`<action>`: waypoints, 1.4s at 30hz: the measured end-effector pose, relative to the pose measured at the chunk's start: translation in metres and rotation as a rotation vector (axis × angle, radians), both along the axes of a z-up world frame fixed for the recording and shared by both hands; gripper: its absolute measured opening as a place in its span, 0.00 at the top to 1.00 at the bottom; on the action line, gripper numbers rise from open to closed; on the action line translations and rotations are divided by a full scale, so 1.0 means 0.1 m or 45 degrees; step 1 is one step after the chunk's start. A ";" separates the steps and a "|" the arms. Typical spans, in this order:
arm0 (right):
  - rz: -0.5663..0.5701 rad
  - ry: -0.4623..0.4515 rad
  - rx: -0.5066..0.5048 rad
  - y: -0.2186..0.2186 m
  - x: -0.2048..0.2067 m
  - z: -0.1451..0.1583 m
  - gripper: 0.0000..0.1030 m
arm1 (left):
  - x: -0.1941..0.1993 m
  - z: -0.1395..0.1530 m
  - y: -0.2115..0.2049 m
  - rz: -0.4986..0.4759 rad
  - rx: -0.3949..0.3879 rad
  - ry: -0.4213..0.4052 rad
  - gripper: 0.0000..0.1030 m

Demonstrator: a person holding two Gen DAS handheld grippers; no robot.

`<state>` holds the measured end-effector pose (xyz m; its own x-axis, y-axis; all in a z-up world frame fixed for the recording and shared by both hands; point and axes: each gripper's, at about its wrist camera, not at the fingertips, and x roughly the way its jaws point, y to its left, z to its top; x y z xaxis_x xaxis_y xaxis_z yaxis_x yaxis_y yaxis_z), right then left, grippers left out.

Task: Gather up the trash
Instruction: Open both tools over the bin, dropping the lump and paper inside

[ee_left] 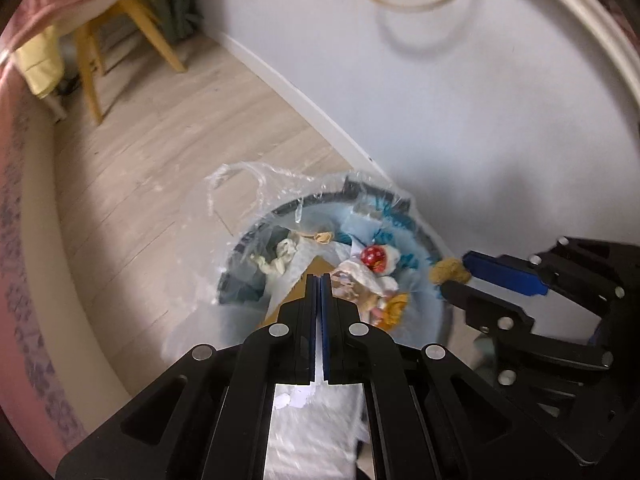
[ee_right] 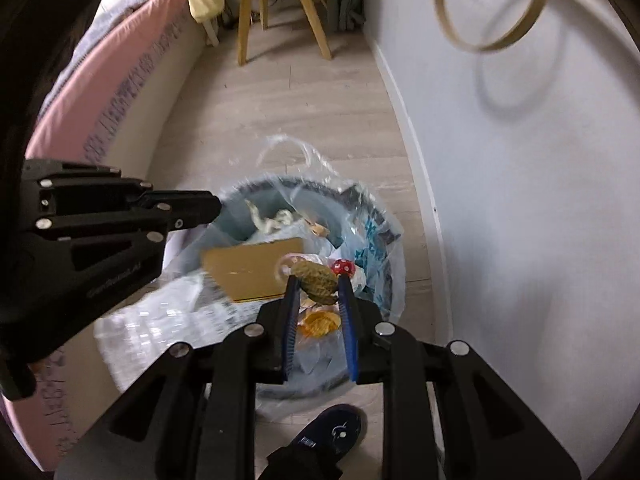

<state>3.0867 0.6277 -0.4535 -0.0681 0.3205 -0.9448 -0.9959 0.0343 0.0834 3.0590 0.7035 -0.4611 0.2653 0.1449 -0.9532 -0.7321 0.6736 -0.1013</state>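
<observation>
A grey bin [ee_left: 430, 322] lined with a clear plastic bag stands on the floor by the wall, full of paper, cardboard and wrappers; it also shows in the right wrist view [ee_right: 352, 200]. My left gripper [ee_left: 319, 277] is shut on a white sheet of paper or plastic [ee_left: 316, 420] above the bin's near side. My right gripper [ee_right: 318, 280] is shut on a crumpled brown-yellow scrap [ee_right: 316, 282] and holds it over the bin's right side; the scrap also shows in the left wrist view [ee_left: 449, 271].
A white wall [ee_right: 520, 200] runs along the right. A bed with a pink cover [ee_right: 100, 112] lies on the left. A yellow wooden chair [ee_right: 280, 4] stands at the far end of the wood floor. A dark slipper [ee_right: 332, 432] is below the bin.
</observation>
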 end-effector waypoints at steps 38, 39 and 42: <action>0.178 -0.117 0.016 0.06 -0.07 -0.71 0.30 | 0.17 -0.61 0.24 -0.051 0.016 0.001 0.24; 0.186 -0.131 0.028 0.06 -0.09 -0.69 0.20 | 0.16 -0.61 0.23 -0.051 0.025 0.010 0.23; 0.203 -0.169 0.040 0.03 -0.13 -0.67 0.09 | 0.12 -0.59 0.22 -0.050 0.029 0.017 0.20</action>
<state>3.0735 0.6310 -0.5204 0.0043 0.3449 -0.9386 -0.9909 -0.1250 -0.0504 3.0714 0.7252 -0.5203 0.2583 0.1566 -0.9533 -0.7063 0.7038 -0.0758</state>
